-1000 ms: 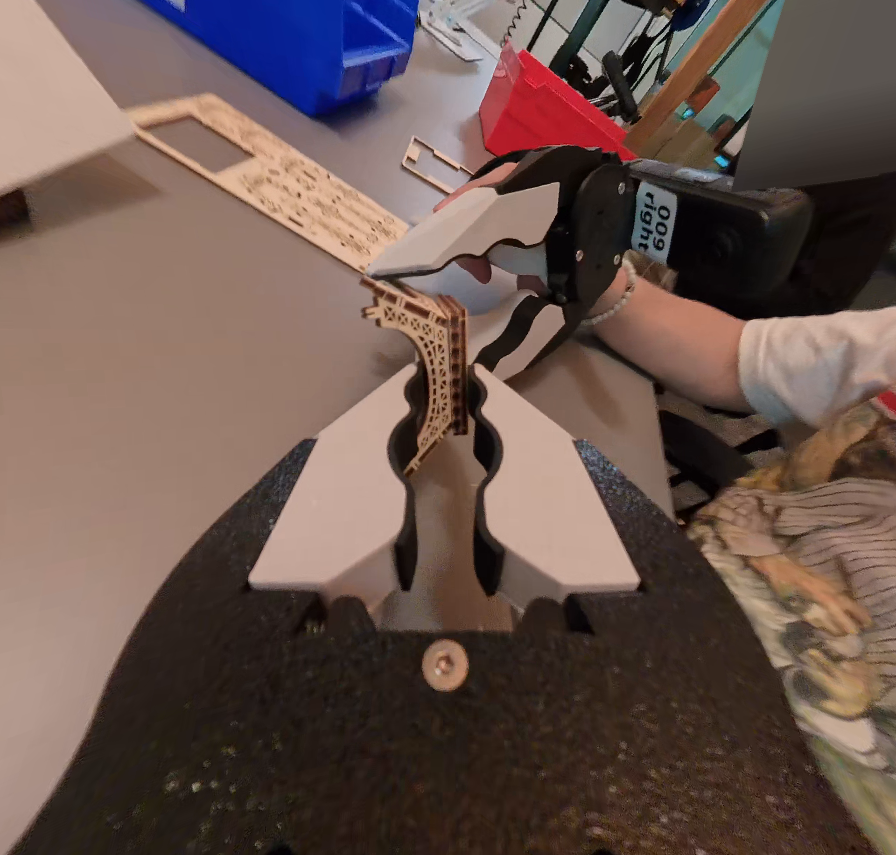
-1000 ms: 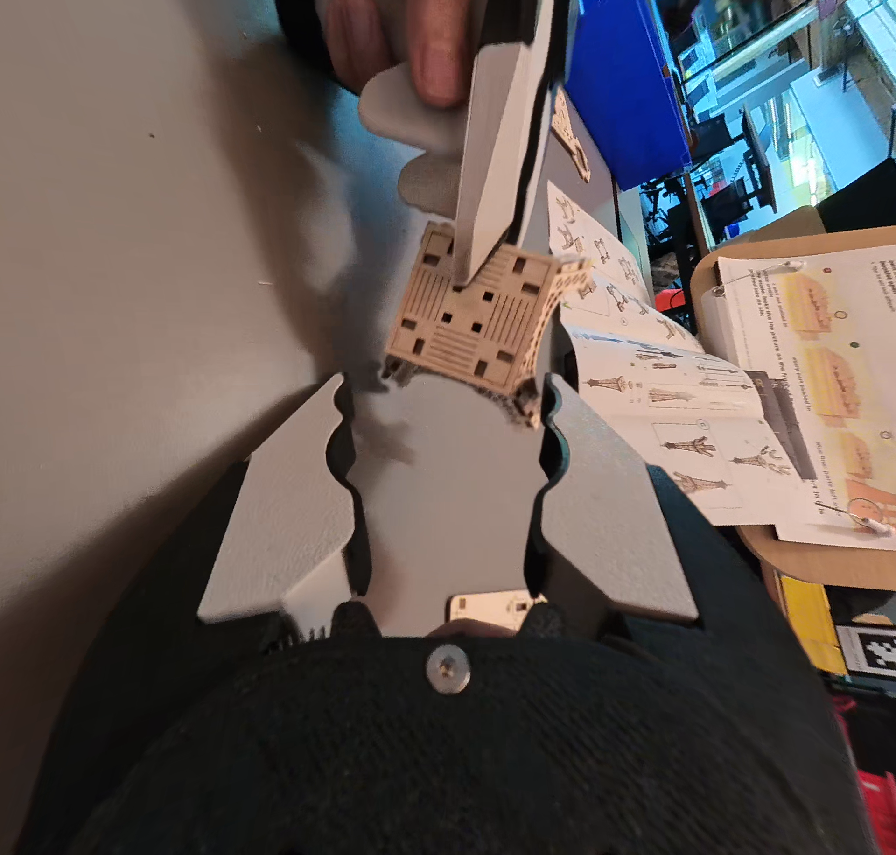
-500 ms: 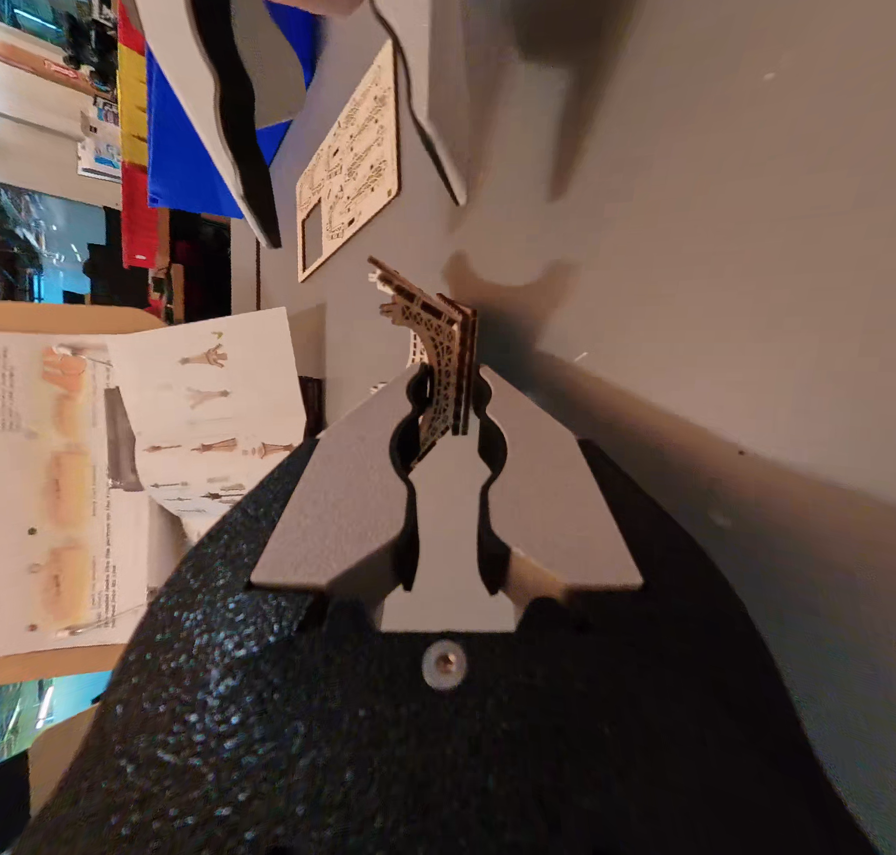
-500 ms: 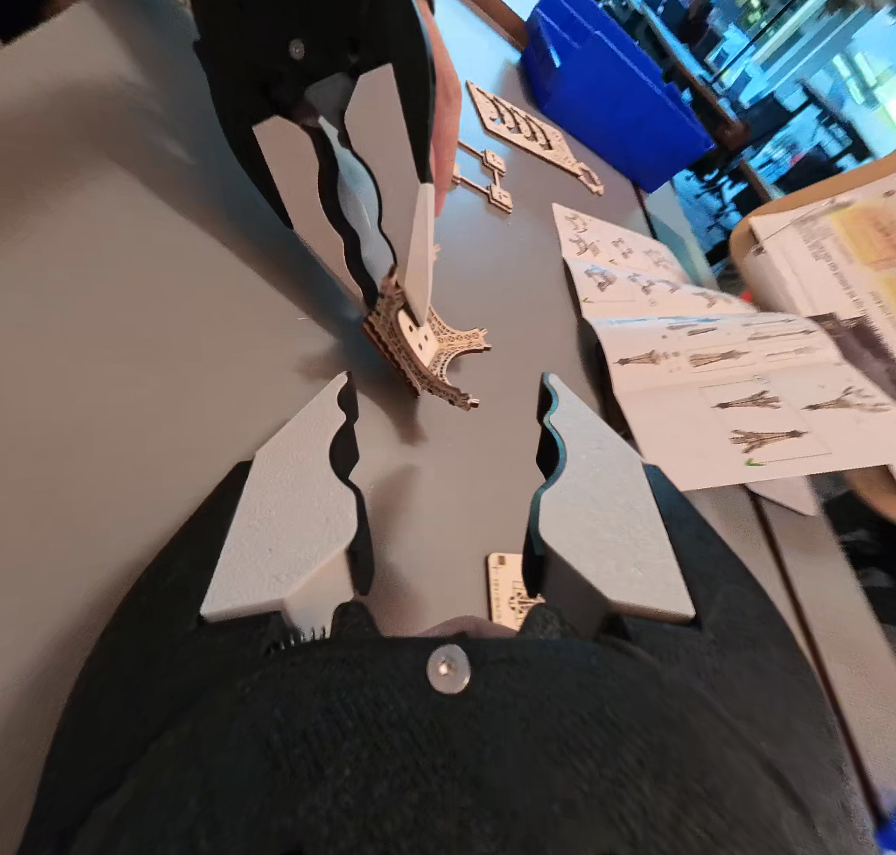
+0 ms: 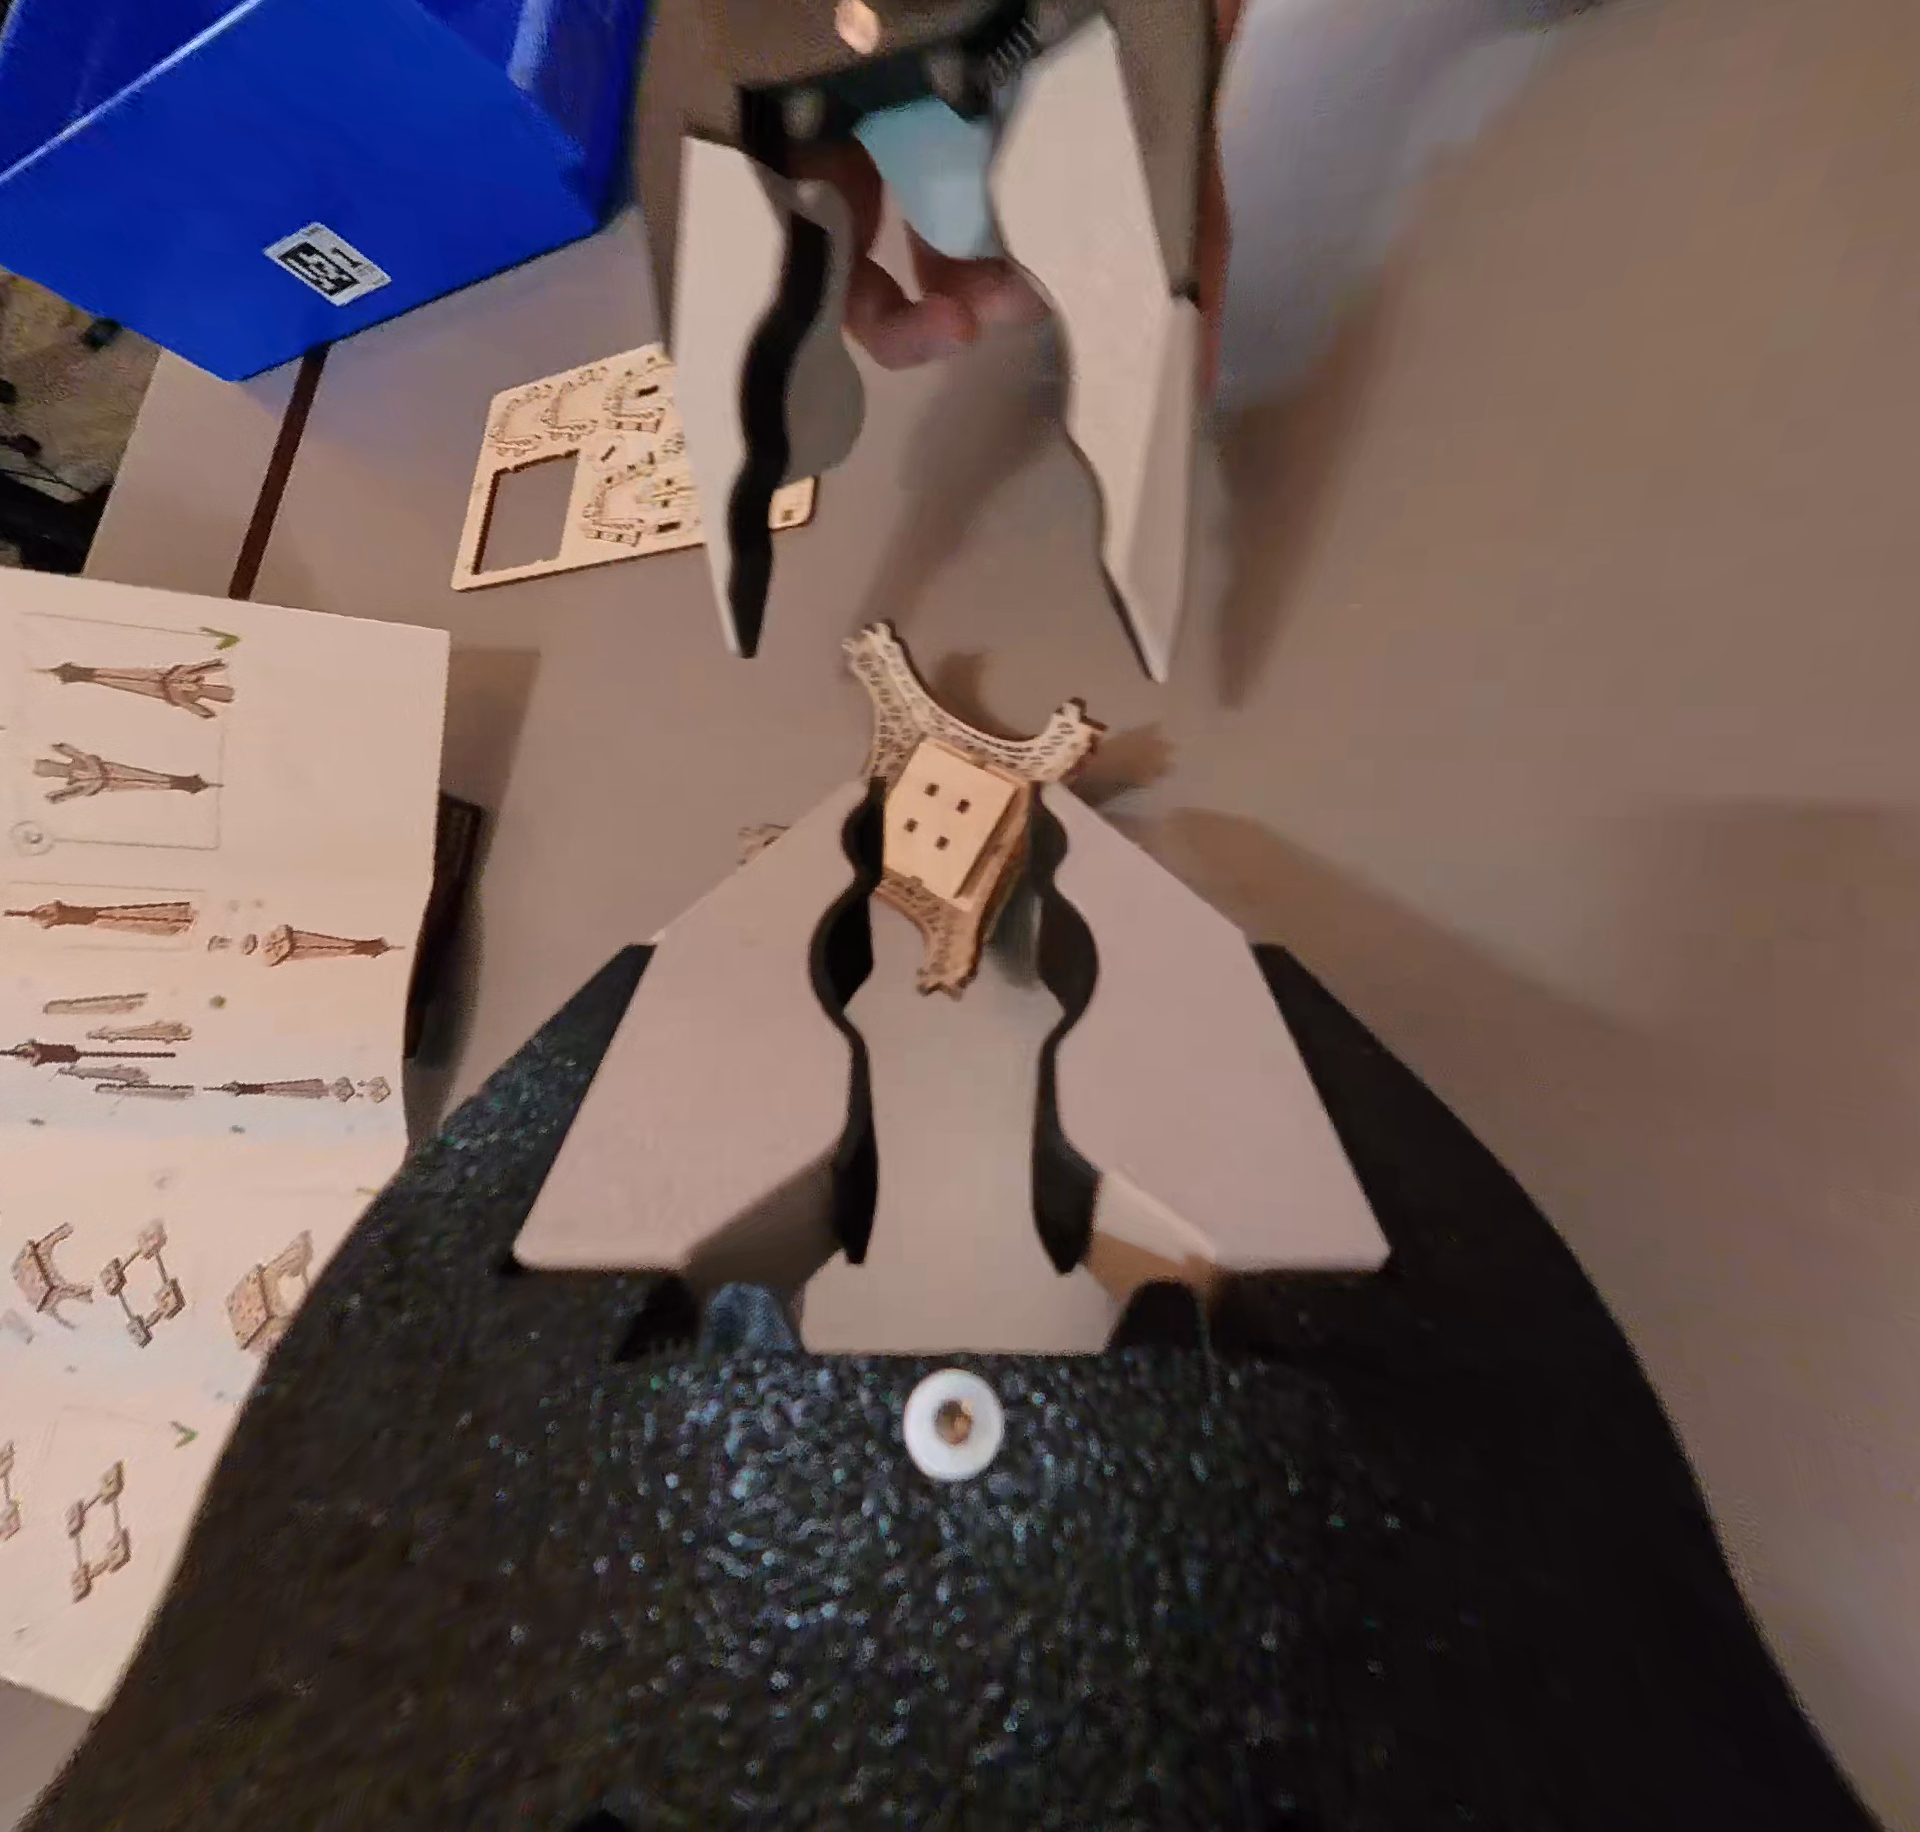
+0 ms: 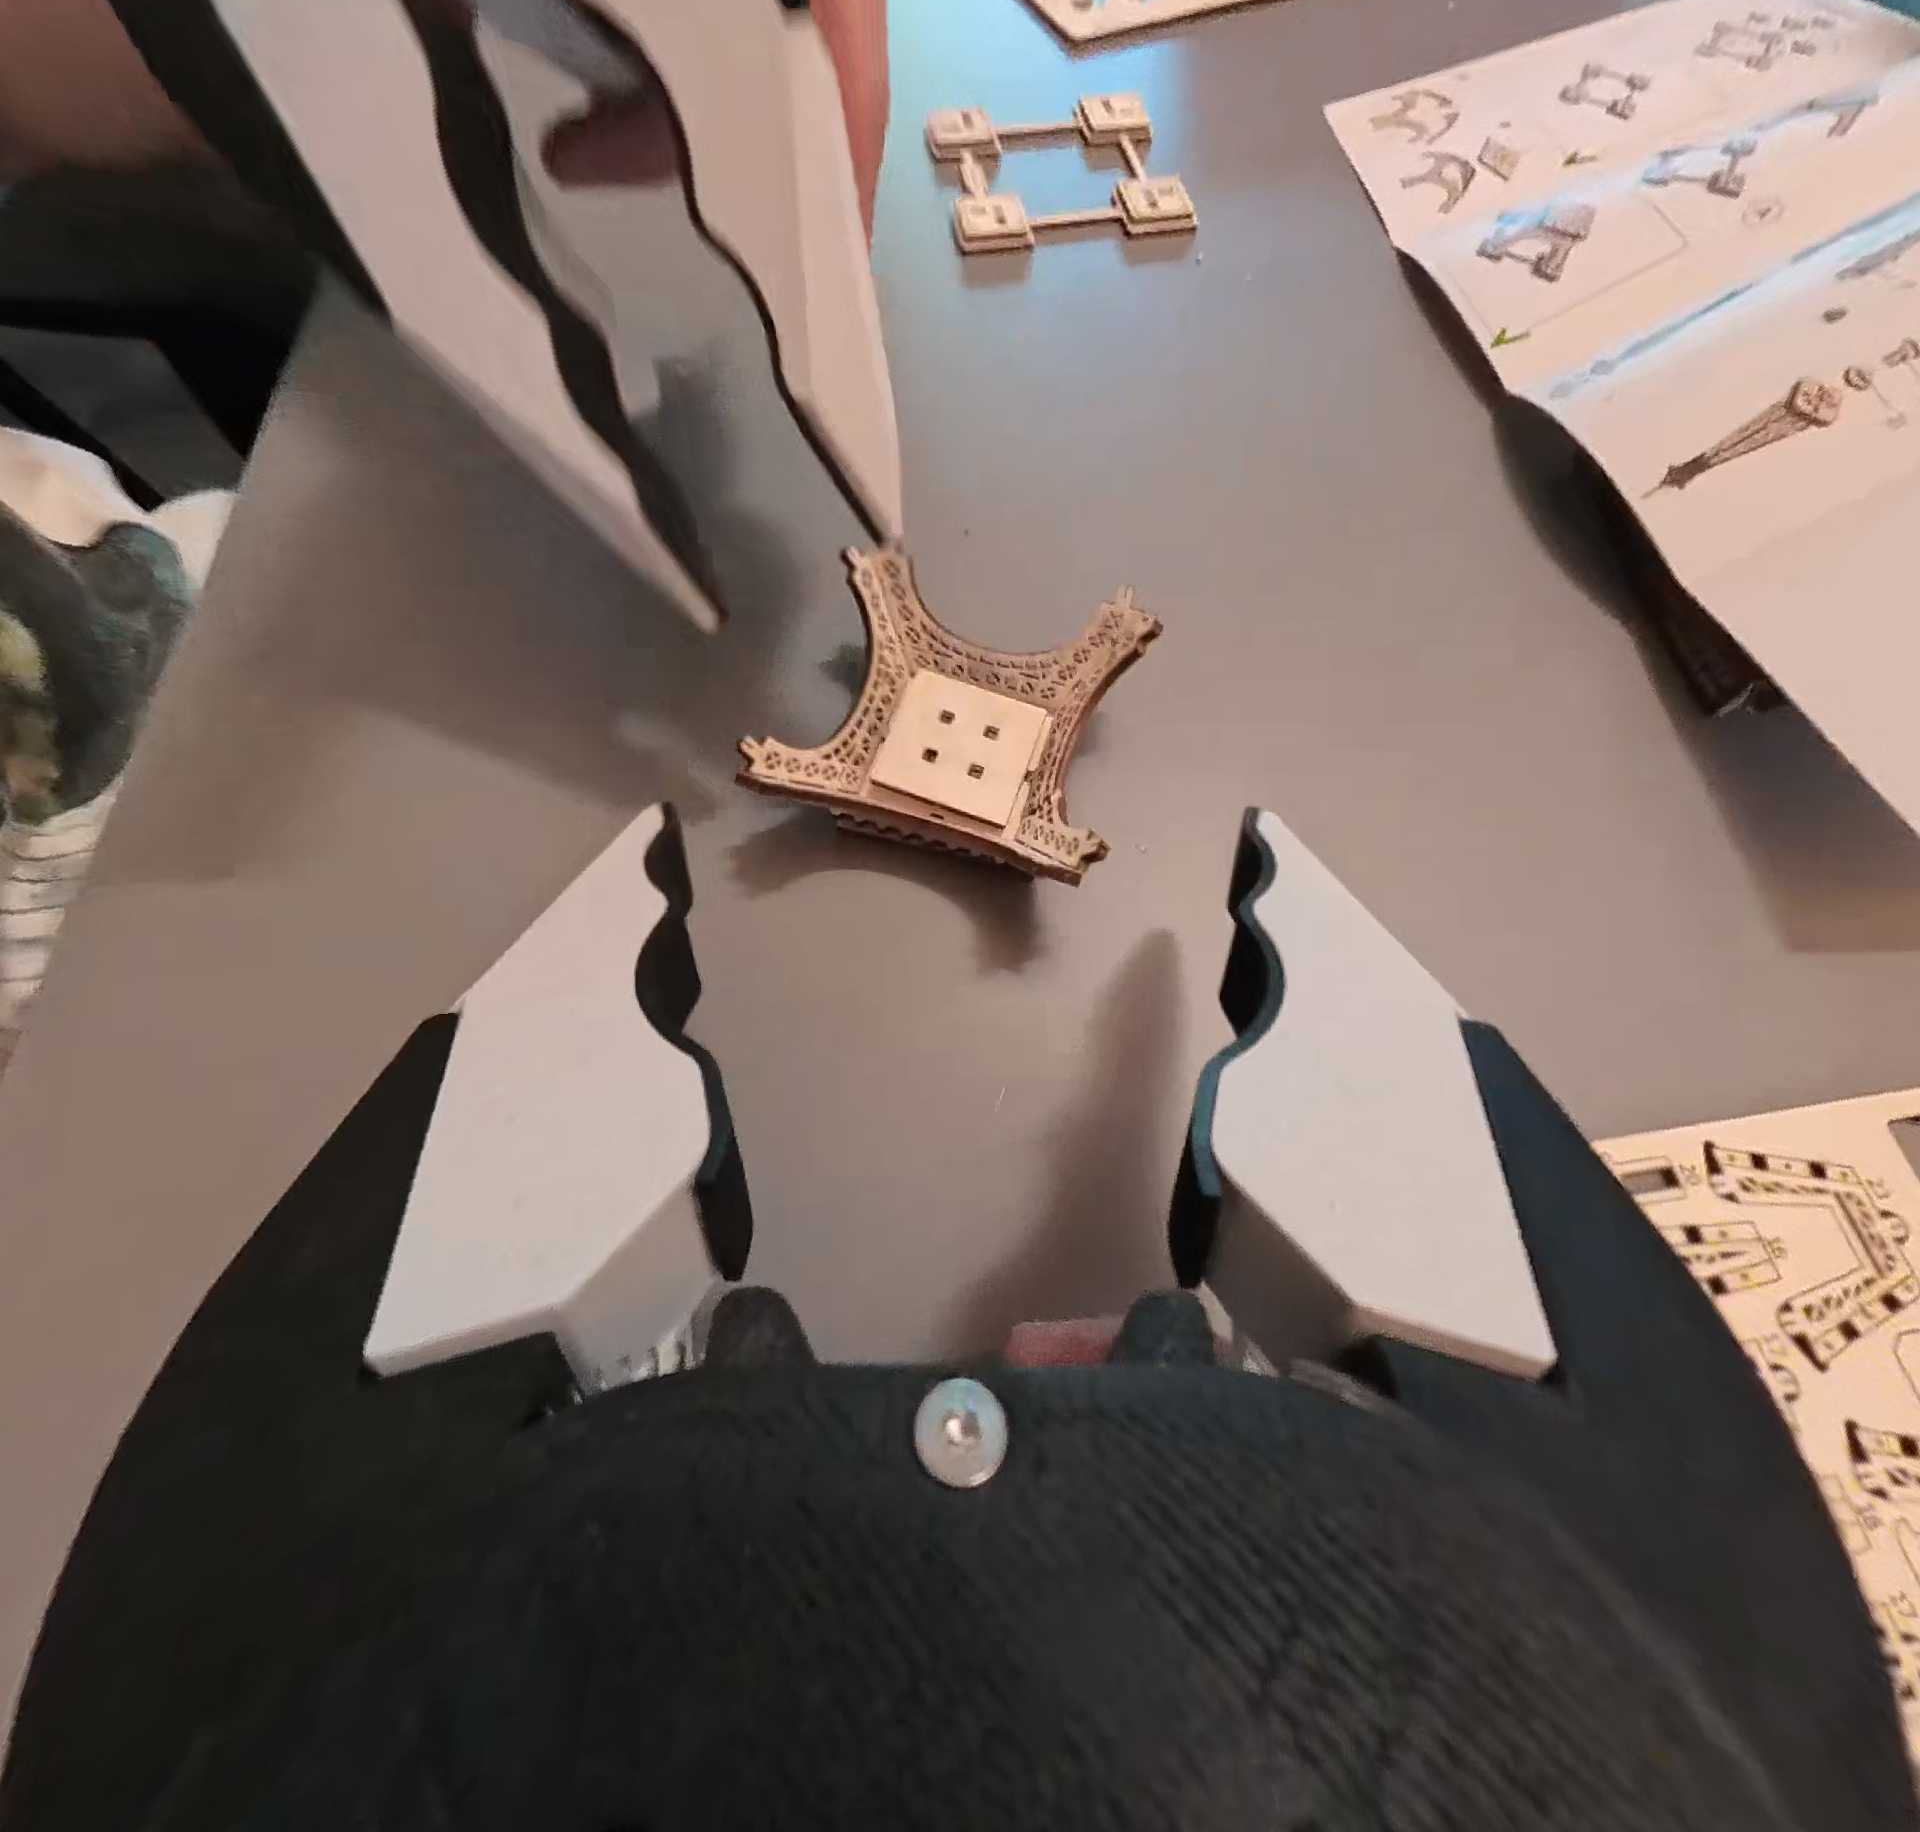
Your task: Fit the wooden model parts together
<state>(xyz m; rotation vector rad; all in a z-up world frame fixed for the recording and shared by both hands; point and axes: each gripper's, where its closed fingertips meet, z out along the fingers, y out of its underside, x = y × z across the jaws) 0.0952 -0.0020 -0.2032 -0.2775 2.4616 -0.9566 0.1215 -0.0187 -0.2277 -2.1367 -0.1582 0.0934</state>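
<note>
Tower base (image 6: pixel 935 743) resting on table (image 6: pixel 1299 639), ungripped: left gripper (image 5: pixel 961 795) part-open beside it, right gripper (image 6: pixel 956 826) wide, empty. Next, likely: regrasp, align legs onto square frame (image 6: pixel 1060 172).

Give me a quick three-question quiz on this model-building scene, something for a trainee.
1. True or false: the right gripper is shut on the wooden tower base.
2. Where is the square frame with four corner pads? A: flat on the table, beyond the tower base. B: held in the right gripper. C: stacked on the tower base.
3. Fill in: the flat square plate on the tower base shows ___ small holes.

Key: 1 false; 2 A; 3 four.
</note>
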